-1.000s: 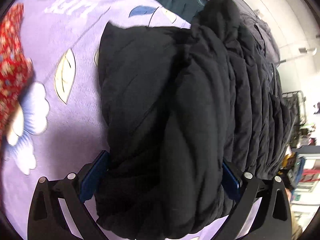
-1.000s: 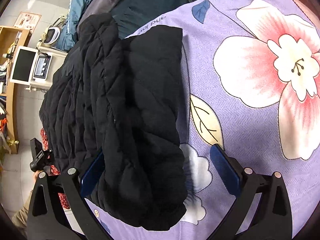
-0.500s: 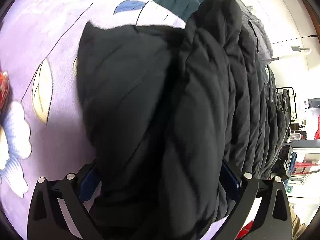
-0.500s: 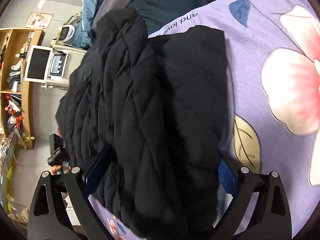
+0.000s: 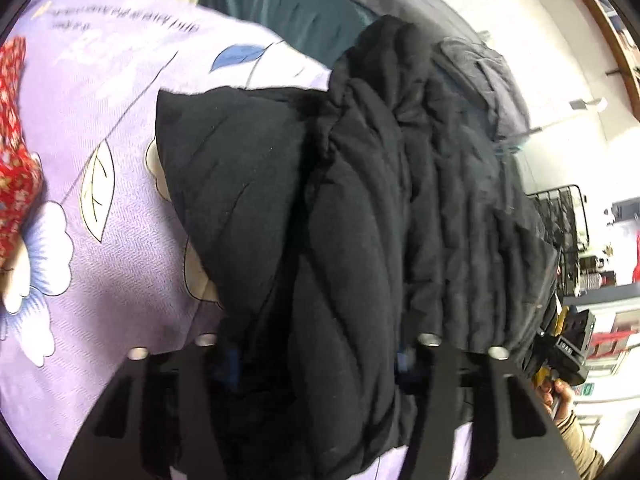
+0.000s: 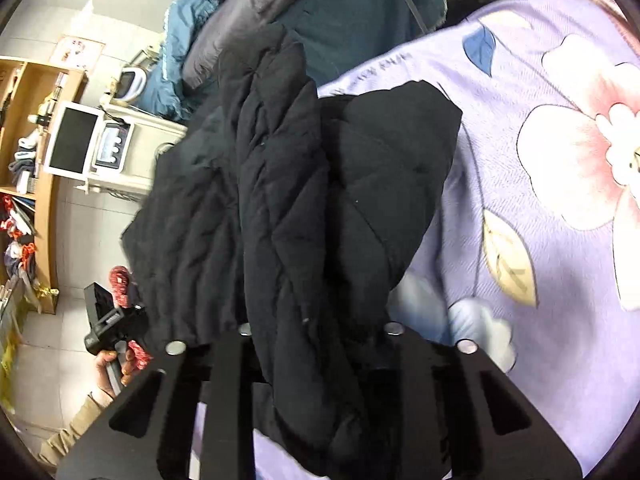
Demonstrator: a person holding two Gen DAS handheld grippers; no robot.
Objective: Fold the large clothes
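Note:
A black quilted jacket [image 5: 360,208] lies bunched lengthwise on a purple floral sheet [image 5: 100,128]. My left gripper [image 5: 316,364] is at its near end. The jaws are closing, and a thick fold of jacket is pinched between the blue pads. In the right wrist view the same jacket [image 6: 304,200] runs away from my right gripper [image 6: 320,360]. Those jaws are closing too, with the jacket's edge squeezed between them. The pads are mostly buried in fabric. Each view also shows a hand holding the other gripper's handle beside the jacket.
A red patterned cloth [image 5: 12,152] lies at the sheet's left edge. Dark teal and grey bedding [image 6: 360,8] is heaped beyond the jacket. Off the bed stand a wooden shelf [image 6: 36,160], a white screen unit [image 6: 76,144] and a wire rack [image 5: 564,216].
Both grippers went from wide open around the jacket's near end to narrowed onto it. Both have risen a little, lifting the jacket's near edge off the sheet.

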